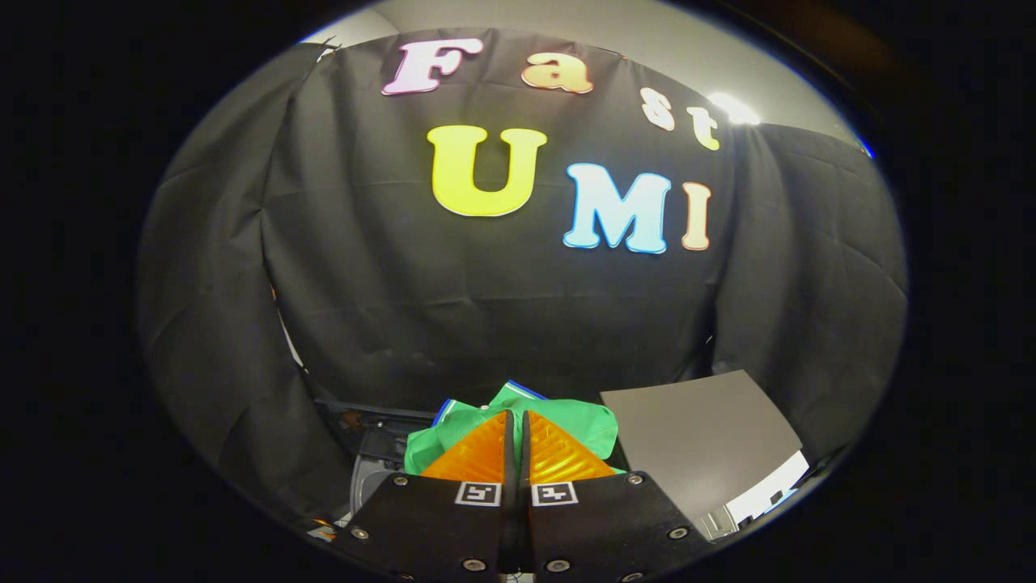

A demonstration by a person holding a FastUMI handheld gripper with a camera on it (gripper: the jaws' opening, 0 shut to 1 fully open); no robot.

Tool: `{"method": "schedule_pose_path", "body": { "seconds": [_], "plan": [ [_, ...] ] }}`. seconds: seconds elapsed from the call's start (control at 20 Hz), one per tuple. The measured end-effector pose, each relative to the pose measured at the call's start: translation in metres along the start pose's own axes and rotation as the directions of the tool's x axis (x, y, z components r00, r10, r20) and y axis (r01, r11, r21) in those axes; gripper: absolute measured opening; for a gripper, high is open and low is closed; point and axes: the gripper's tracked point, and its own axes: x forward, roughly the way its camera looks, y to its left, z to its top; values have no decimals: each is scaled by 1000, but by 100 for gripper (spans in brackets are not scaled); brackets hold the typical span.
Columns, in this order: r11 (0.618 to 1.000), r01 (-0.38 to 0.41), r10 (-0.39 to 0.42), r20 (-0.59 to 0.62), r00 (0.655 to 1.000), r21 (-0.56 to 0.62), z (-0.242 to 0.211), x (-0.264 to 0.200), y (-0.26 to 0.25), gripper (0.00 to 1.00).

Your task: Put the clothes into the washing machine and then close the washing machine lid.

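A green garment (pixel 584 426) with a blue and white trim bunches around my fingertips. My gripper (pixel 518 416) is shut on it, and a thin strip of green shows in the narrow slit between the two fingers. The cloth hangs lifted above the washing machine (pixel 370 463), whose dark top and grey rim show just left of and below the fingers. The machine's grey lid (pixel 696 441) stands raised to the right of the garment. My fingers and the cloth hide the drum opening.
The booth's black cloth wall (pixel 486 308) hangs close behind the machine and folds around both sides. A pale wall and a bright lamp (pixel 732 107) show above the cloth.
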Motion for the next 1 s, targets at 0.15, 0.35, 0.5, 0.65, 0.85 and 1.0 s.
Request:
{"method": "schedule_pose_path", "body": {
  "seconds": [0.15, 0.35, 0.5, 0.65, 0.85, 1.0],
  "plan": [
    [999, -32, 32, -18, 999, -14, -13, 4, 33, 0],
    [997, -66, 65, -40, 997, -30, -28, 10, 71, 0],
    [996, -84, 82, -45, 996, -41, -34, 17, 97, 0],
    [994, -95, 92, -53, 994, -57, -42, 26, 118, 0],
    [993, -113, 109, -84, 991, -41, -61, 42, 140, 0],
    [991, -125, 117, -125, 985, -57, -85, 58, 157, 0]
  ]
}}
